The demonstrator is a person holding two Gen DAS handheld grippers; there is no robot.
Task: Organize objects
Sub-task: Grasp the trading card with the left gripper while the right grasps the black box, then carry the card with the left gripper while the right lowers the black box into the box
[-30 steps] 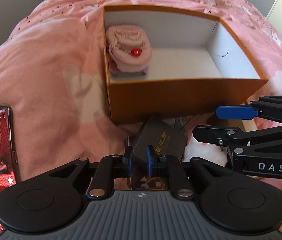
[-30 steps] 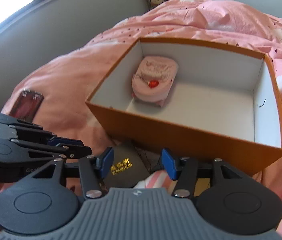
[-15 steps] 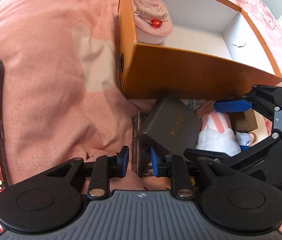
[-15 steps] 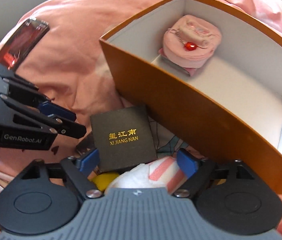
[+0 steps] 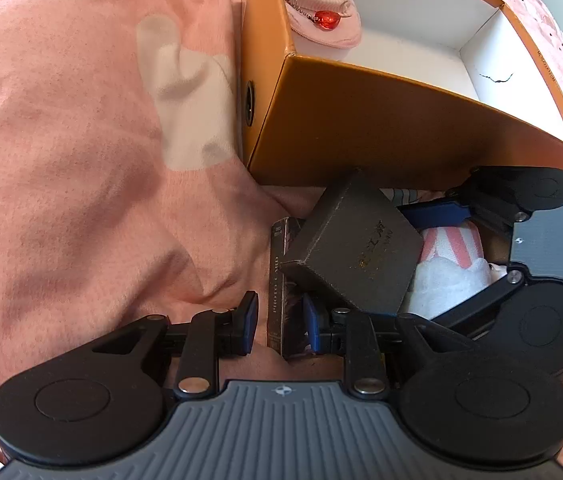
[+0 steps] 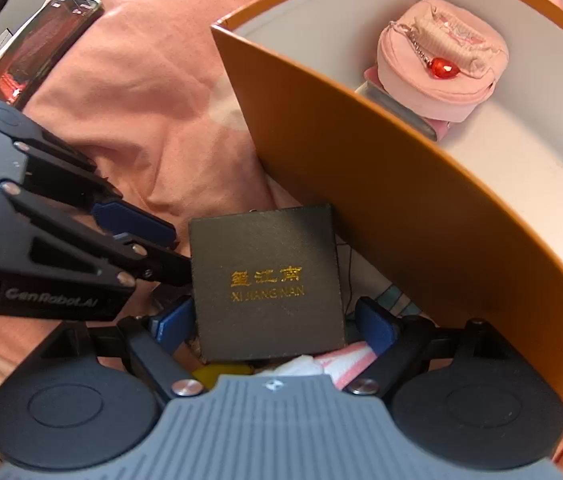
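Pickup step, nothing lifted yet. Your left gripper has just been opening to a narrow gap and straddles the edge of the slim card box, pads not pressing yet. Your right gripper has just been opening wide; its jaws stand either side of the dark gift box, no pinch yet. Both boxes lie on the bed, just beside the orange box holding the pink pouch. Next: close squarely, lift clear of the wall, then drop in.
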